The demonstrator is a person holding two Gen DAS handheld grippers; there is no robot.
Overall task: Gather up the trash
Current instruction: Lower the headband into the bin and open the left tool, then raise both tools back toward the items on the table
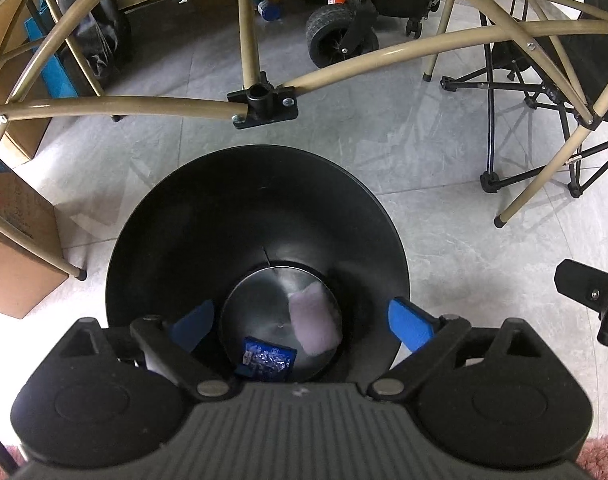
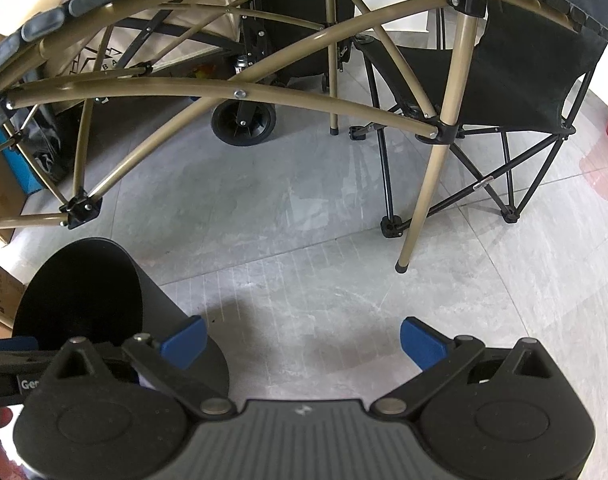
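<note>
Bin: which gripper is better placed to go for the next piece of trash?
Right, probably. The right gripper is open and empty over bare floor, beside the bin. The left gripper, also open, hangs over the bin mouth, above the wrapper.

The blue wrapper [image 1: 268,362] in the black bin [image 1: 183,240] is partly hidden behind the left claw's [image 1: 301,322] body. The pale blurred piece [image 1: 314,320] beside it cannot be identified. Left of the right claw [image 2: 301,340], the picture's edge cuts off that bin.

Left gripper [image 1: 301,326] points steeply downward; jaws spread wide; blue pads [image 1: 408,326] well apart, nothing pressed between them; right gripper [image 2: 301,342] likewise angled down; jaws wide, blue pads [image 2: 422,342] bare, nothing held; each gripper's black body fills the lower frame.
</note>
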